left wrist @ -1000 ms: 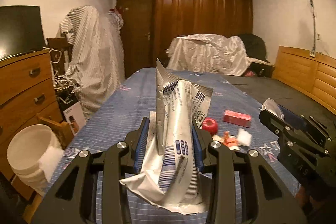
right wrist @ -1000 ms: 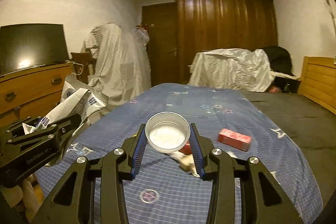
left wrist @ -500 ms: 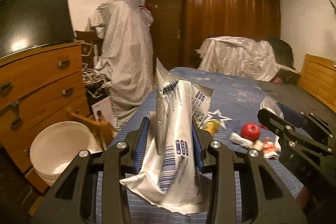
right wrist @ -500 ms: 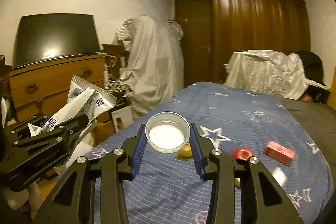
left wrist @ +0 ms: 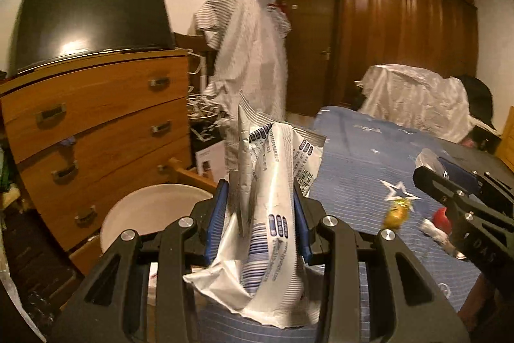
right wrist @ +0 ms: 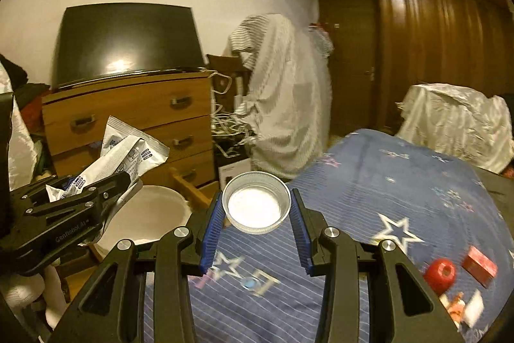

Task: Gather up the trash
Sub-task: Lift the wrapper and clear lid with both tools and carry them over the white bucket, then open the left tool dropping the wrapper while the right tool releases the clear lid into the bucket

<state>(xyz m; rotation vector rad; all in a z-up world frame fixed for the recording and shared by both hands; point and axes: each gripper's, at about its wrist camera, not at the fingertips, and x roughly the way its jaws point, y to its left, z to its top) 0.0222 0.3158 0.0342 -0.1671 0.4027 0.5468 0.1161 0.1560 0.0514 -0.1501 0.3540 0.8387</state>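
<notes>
My left gripper (left wrist: 261, 208) is shut on a crumpled silver wrapper (left wrist: 273, 198) with blue print, standing upright between the blue pads. A clear plastic lid (right wrist: 256, 202) sits pinched between the pads of my right gripper (right wrist: 257, 214). A white bucket (left wrist: 151, 214) stands on the floor beside the bed, below and left of both grippers; in the right wrist view the bucket (right wrist: 147, 219) lies partly behind the left gripper (right wrist: 106, 185) and its wrapper (right wrist: 128, 153). The right gripper (left wrist: 456, 185) shows at the right of the left wrist view.
A blue star-patterned bed (right wrist: 401, 198) carries a red ball (right wrist: 440, 275), a red box (right wrist: 479, 265), a gold candy wrapper (left wrist: 396, 212) and scraps (right wrist: 462, 304). A wooden dresser (left wrist: 96, 130) with a dark screen (left wrist: 90, 18) stands left. A cloth-draped stand (right wrist: 282, 92) and wardrobe (right wrist: 433, 53) stand behind.
Both grippers have swung left from over the bed toward the dresser, still holding the wrapper and the lid. The white bucket has grown larger and come closer to the middle of both views.
</notes>
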